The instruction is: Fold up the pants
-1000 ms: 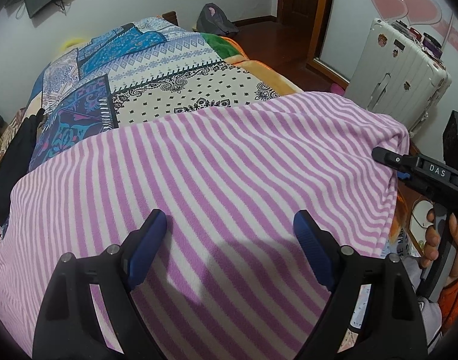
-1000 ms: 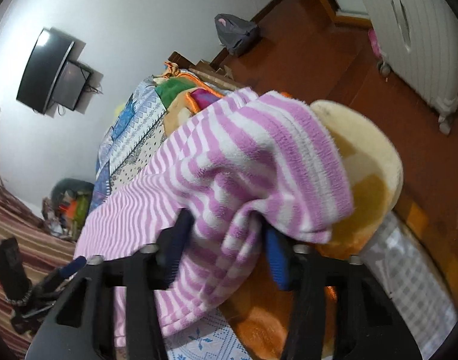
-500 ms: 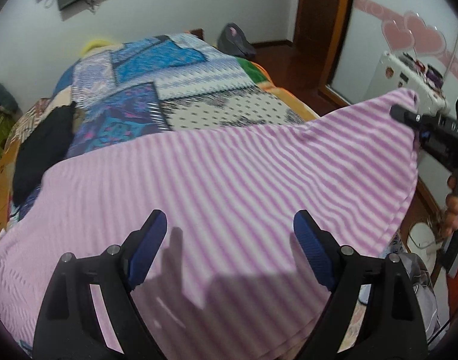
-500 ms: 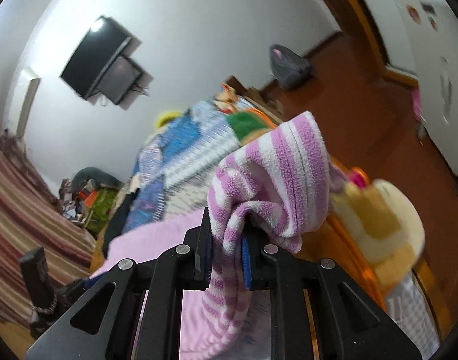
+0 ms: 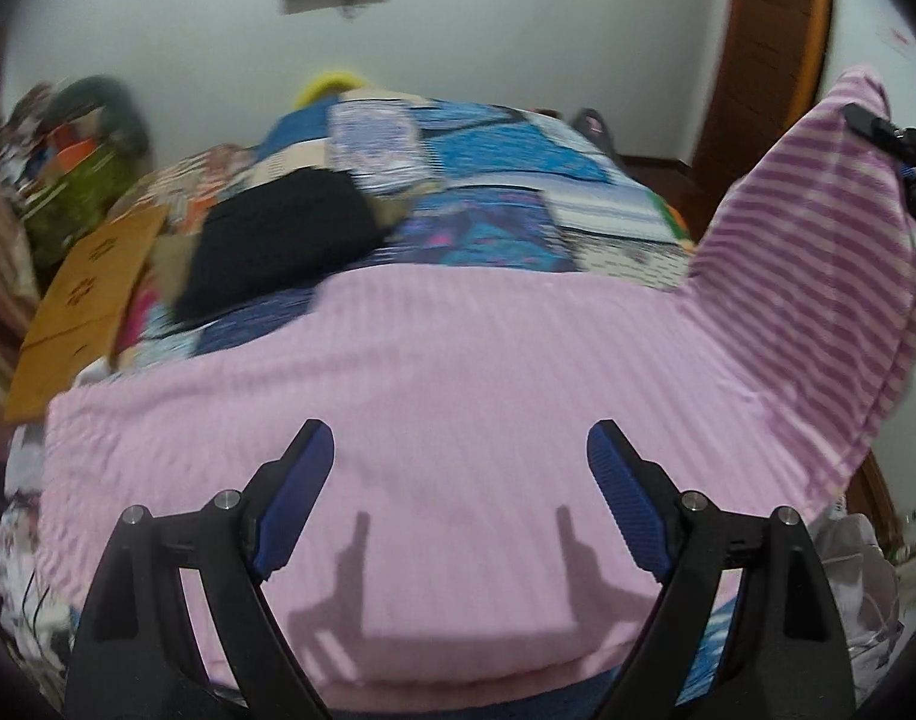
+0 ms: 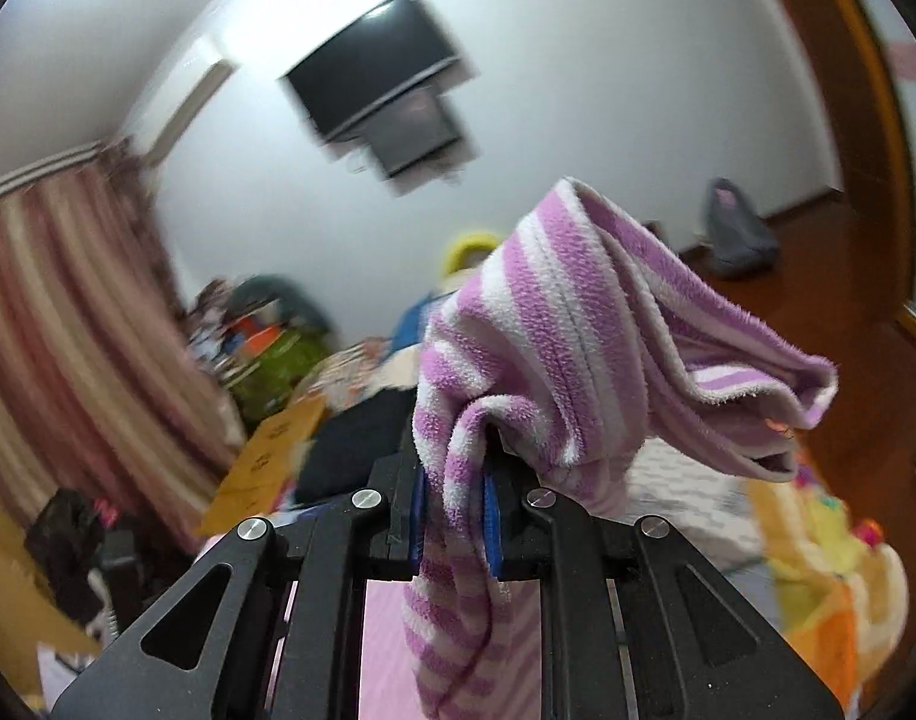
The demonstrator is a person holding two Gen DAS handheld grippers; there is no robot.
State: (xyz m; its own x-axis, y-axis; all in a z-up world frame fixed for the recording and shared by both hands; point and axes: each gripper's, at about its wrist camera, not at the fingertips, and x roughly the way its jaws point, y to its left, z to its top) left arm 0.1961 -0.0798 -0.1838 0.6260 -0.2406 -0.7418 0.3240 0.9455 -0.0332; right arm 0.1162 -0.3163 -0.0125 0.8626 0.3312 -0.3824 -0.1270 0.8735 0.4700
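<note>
Two grippers show at the bottom of their own views. In the left wrist view the left gripper [image 5: 460,471] fills the lower frame, jaws spread wide with nothing between the blue pads [image 5: 296,498], above the pants [image 5: 458,396]; whether it touches the fabric cannot be told. The pants, pink and white striped, lie spread across the middle of that frame on the bed [image 5: 493,222], with their right corner lifted up to the upper right edge, where the right gripper [image 5: 877,129] holds it. In the right wrist view the right gripper [image 6: 455,510] sits at lower centre, jaws closed tight on a bunched fold of the pants [image 6: 553,324], which rises above the pads and flops toward the right. Behind the pants in the left view, a black garment [image 5: 284,234] lies left of centre on the patchwork bed cover, just beside a brown cardboard sheet [image 5: 86,294] at the left edge. Farthest off, a TV [image 6: 374,75] hangs on the white wall in the upper centre, a striped curtain [image 6: 68,324] on the left.
</note>
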